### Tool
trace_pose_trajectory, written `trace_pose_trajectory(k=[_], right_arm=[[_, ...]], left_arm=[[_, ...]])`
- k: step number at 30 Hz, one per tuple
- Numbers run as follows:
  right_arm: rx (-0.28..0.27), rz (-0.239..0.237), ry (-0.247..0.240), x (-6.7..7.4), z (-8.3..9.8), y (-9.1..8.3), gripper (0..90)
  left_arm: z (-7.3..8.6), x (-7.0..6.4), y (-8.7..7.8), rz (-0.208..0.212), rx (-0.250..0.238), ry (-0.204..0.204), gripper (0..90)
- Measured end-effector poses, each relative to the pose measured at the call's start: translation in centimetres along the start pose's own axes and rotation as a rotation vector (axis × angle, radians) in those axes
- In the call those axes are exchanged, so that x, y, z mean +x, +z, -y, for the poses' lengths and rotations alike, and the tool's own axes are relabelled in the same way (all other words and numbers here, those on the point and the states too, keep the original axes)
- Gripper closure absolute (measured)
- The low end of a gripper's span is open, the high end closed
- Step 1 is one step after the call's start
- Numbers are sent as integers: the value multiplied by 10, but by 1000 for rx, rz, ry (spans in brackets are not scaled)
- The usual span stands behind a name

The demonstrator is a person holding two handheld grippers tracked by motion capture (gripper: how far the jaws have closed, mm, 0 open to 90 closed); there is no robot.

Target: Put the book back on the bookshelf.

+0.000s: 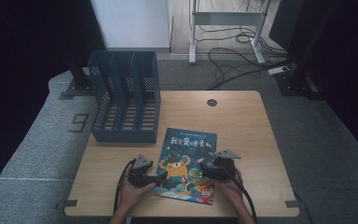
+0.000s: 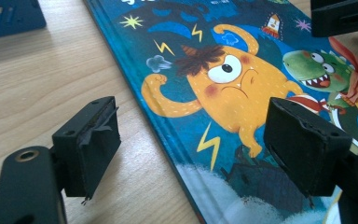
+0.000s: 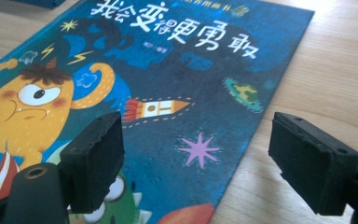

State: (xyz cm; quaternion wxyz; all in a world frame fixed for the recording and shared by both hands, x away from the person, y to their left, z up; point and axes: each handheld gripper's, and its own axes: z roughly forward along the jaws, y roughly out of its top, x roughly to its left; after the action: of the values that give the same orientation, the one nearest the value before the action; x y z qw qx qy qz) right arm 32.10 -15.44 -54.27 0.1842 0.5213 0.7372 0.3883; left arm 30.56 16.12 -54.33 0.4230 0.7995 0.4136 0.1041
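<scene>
1. Claws both spread wide, nothing clamped: left claw (image 1: 161, 176) at the book's (image 1: 189, 158) left edge, right claw (image 1: 204, 167) over the cover near the right edge
2. Book flat on the surface (image 1: 242, 121), cover up, just right of the blue file rack (image 1: 125, 95) and apart from it
3. From the left gripper view: one pad (image 2: 91, 140) over bare wood, the other (image 2: 303, 144) above the cover, spine edge running between them
4. From the right gripper view: one pad (image 3: 95, 156) over the cover, the other (image 3: 307, 161) over wood, right edge between them
5. Likely step in hand: getting a grip on the book, probably to stand it in a rack slot
6. Best done by sliding one pad under an edge rather than pressing down from above; a flat hardcover gives nothing to pinch otherwise
7. Worth pushing the book to overhang the near edge of the surface, or tilting one side up with one claw while the other closes on it
8. Closing only once cover and pages sit squarely between the pads, near the spine, to stop pages fanning
9. Lifting slowly, keeping the book clear of the rack wall
</scene>
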Motion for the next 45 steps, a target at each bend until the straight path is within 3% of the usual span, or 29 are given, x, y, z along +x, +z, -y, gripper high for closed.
trace_pose_trajectory(k=[9,31,39,41,45], right_arm=[[30,8,-13,4,4,8,168],[35,-5,-5,5,5,9,165],[40,-8,-3,5,5,8,170],[40,-9,-3,5,4,8,172],[42,-11,-3,4,4,8,178]], left_arm=[[0,-2,5,3,22,1,180],[-2,-5,10,12,61,-20,180],[-2,-11,13,21,67,-2,181],[-2,-14,14,-1,73,15,181],[-2,-15,14,-7,73,16,185]])
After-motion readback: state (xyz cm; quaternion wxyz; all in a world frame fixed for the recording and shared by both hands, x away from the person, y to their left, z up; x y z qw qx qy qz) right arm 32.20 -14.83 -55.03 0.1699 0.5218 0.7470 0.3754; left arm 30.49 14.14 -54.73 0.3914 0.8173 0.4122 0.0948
